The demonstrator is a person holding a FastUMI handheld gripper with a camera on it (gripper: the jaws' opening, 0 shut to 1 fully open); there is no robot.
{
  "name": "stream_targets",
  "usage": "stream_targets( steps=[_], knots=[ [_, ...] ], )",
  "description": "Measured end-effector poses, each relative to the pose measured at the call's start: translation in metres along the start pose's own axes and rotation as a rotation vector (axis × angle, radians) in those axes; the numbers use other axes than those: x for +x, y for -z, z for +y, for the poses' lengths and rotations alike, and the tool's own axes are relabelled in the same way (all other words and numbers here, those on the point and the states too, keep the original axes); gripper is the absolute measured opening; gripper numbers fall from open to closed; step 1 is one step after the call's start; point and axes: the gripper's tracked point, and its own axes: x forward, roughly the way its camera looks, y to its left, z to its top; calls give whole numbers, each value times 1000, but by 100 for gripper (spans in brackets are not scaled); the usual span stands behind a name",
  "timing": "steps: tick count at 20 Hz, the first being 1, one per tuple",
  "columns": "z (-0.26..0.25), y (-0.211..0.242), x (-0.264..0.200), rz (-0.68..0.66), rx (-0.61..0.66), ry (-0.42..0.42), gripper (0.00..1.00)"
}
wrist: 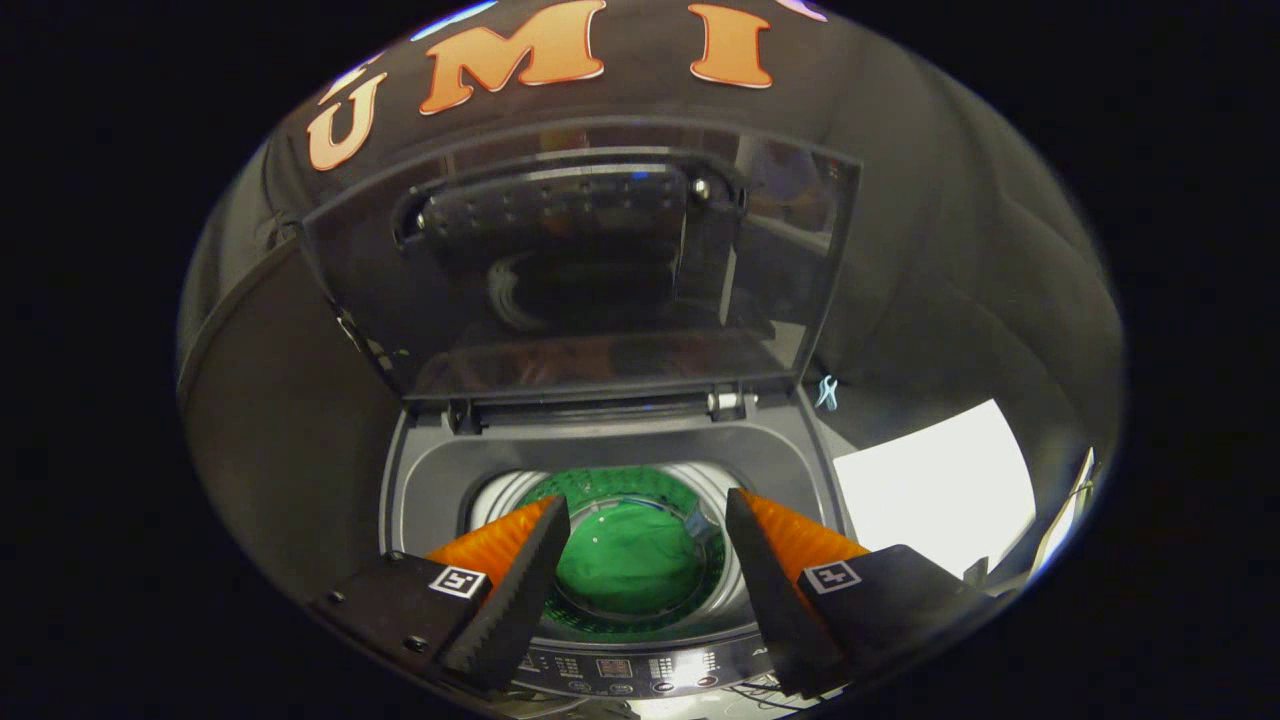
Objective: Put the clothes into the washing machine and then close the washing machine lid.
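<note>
A top-loading washing machine [430,480] stands below me with its dark glass lid [590,270] raised upright at the back. A green garment [630,560] lies down inside the drum, seen between my fingers. My gripper [648,520] hovers above the drum opening, open, with nothing between its fingers. The machine's control panel [620,670] runs along the front edge, just under the fingers.
A white surface [930,490] lies to the right of the machine. A small pale blue clip [827,392] hangs beside the lid's right hinge. The booth's black cloth wall surrounds the machine behind and at the left.
</note>
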Motion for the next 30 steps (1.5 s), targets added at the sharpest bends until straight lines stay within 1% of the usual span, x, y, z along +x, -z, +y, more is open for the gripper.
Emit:
stream_targets(
  steps=[4, 6, 9, 15, 20, 23, 25, 30],
  knots=[
    [8, -40, -31, -60, 4, -24, 99],
    [13, -63, -45, -104, -13, -33, 100],
    [25, -96, -59, -159, -35, -56, 99],
    [39, -164, -78, -271, -81, -70, 99],
    [48, -213, -72, -338, -105, -64, 99],
    [52, -233, -61, -369, -106, -63, 99],
    [51, -238, -50, -366, -114, -57, 99],
    [60, -240, -21, -344, -105, -78, 99]
  ],
)
